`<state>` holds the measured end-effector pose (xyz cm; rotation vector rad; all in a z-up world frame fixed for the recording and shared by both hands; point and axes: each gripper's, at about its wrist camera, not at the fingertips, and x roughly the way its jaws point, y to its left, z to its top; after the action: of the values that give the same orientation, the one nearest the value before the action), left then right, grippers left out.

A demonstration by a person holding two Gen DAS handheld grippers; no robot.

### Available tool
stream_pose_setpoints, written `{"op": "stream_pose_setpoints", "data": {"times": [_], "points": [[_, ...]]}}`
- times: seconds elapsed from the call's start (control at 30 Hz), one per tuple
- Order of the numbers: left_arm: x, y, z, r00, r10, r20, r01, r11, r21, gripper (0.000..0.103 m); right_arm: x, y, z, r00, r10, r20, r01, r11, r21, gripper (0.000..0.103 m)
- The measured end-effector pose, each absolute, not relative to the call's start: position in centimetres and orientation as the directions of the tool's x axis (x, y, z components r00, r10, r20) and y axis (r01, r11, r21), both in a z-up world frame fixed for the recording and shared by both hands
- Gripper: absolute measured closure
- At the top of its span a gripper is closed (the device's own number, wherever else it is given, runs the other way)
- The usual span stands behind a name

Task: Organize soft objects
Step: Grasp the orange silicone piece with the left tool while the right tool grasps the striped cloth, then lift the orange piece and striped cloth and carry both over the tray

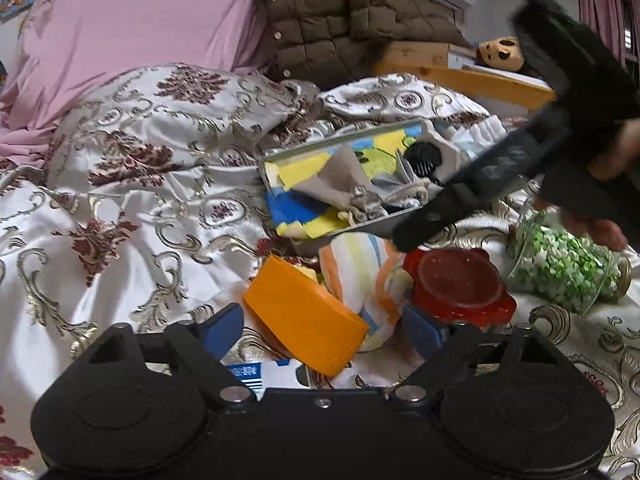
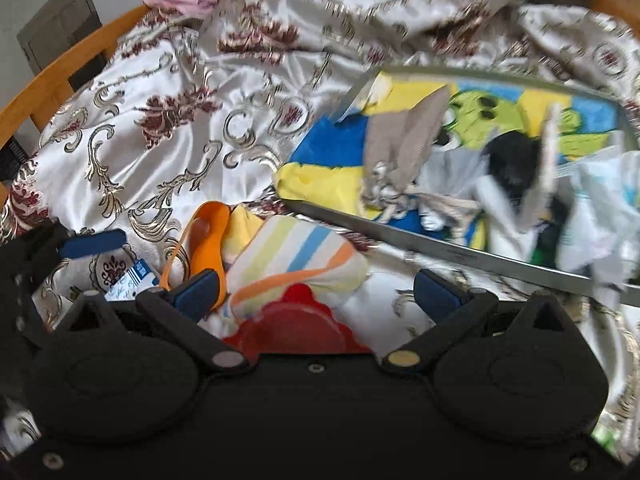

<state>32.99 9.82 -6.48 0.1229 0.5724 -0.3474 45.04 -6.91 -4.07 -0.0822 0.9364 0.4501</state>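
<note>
Your left gripper [image 1: 322, 328] gapes wide at lower center, straddling a folded orange cloth [image 1: 304, 316] and a soft striped towel [image 1: 362, 276]. Your right gripper [image 2: 316, 292] also stands wide over the towel and a glossy red lid [image 2: 298, 326]. The metal tray [image 1: 344, 184] of crumpled cloths sits center right.

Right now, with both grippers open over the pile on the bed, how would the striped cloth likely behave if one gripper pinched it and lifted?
The striped cloth lies bunched with soft folds, so it would probably droop and unfold rather than hold shape. It looks thin, so likely light. It lies against the orange band and the red lid, so lifting it may nudge them.
</note>
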Motion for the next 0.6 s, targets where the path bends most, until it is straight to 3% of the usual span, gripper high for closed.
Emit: {"op": "stream_pose_setpoints", "data": {"times": [0.17, 0.4, 0.53, 0.6], "points": [[33.3, 9.2, -7.1, 0.758, -0.310, -0.575, 0.395, 0.919, 0.025, 0.026, 48.6, -3.8, -6.0, 0.450, 0.291, -0.845, -0.399, 0.911, 0.101, 0.001], [33.5, 8.0, -8.0, 0.748, -0.258, -0.611, 0.397, 0.912, 0.102, 0.046, 51.0, -1.6, -8.8, 0.401, 0.263, -0.877, -0.344, 0.931, 0.122, 0.003], [33.9, 8.5, -7.9, 0.748, -0.250, -0.614, 0.372, 0.925, 0.077, 0.056, 51.2, -1.3, -9.9, 0.392, 0.249, -0.885, -0.321, 0.939, 0.122, 0.021], [34.0, 8.7, -7.9, 0.750, -0.252, -0.612, 0.360, 0.931, 0.057, 0.061, 51.2, -1.2, -10.3, 0.387, 0.248, -0.888, -0.315, 0.941, 0.125, 0.025]]}}
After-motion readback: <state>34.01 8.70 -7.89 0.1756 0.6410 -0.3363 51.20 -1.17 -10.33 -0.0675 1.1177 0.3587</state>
